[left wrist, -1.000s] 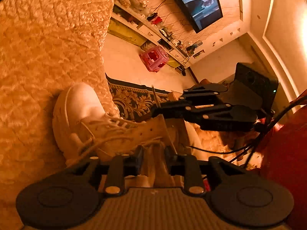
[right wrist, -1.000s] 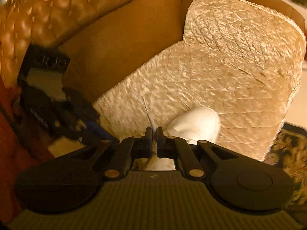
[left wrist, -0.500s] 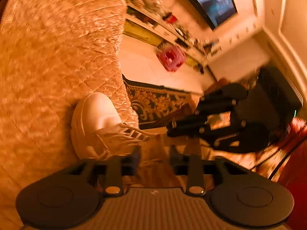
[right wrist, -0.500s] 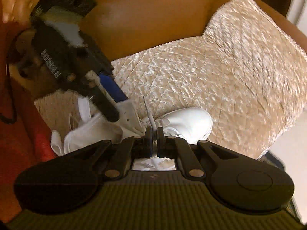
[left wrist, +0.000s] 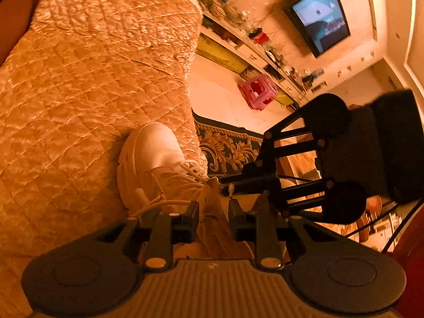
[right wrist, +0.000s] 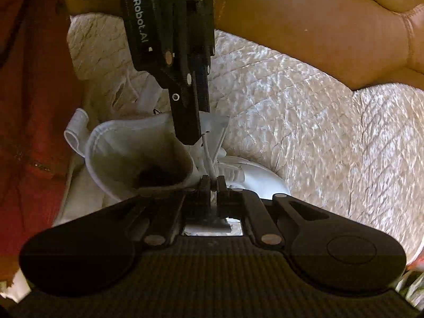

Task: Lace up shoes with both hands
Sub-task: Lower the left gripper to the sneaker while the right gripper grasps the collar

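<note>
Both grippers are crowding the shoe near the cushion's edge: right gripper clamping a lace, left gripper gaping around the tongue.

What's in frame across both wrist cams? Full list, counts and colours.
high-top sneaker: 1, white, lying on the quilted cover, toe away from the cameras
shoelace: 1, white, end running up from the eyelets into the right jaws
quilted sofa cover: 1, cream
leather sofa: 1, brown, behind the cover
patterned rug: 1, dark with gold scrolls, on the floor
plastic stool: 1, pink, on the floor
wall TV: 1, switched on
shelf: 1, cluttered with small items too blurred to count
left hand-held gripper: 1, black, open, over the sneaker's collar
right hand-held gripper: 1, black, shut on the shoelace
</note>
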